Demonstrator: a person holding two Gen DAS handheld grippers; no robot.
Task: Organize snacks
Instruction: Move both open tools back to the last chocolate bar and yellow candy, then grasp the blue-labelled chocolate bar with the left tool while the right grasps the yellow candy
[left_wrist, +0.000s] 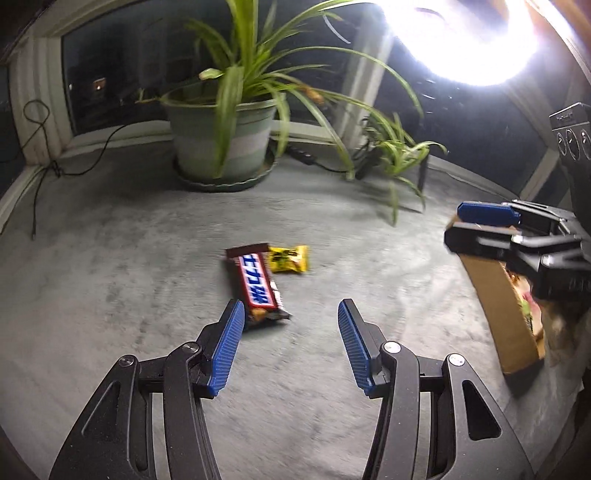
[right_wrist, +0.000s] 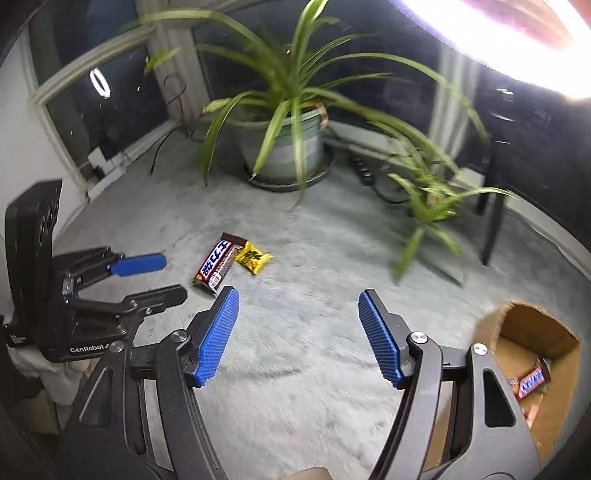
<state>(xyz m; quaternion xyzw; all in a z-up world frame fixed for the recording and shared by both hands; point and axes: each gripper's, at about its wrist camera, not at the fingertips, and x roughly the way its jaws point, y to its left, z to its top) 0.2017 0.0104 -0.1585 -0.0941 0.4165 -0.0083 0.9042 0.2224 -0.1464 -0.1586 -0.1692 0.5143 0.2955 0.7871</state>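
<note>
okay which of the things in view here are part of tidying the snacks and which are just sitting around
Part of the job:
chocolate bar
yellow snack packet
cardboard box with a bar already inside
left gripper, open
right gripper, open

Just sitting around:
potted plant
small plant
black cable

I counted two snacks loose on the carpet: one chocolate bar (left_wrist: 258, 286), one yellow packet (left_wrist: 288, 258). One cardboard box (right_wrist: 517, 325) right; two potted plants (right_wrist: 291, 147) far.
</note>
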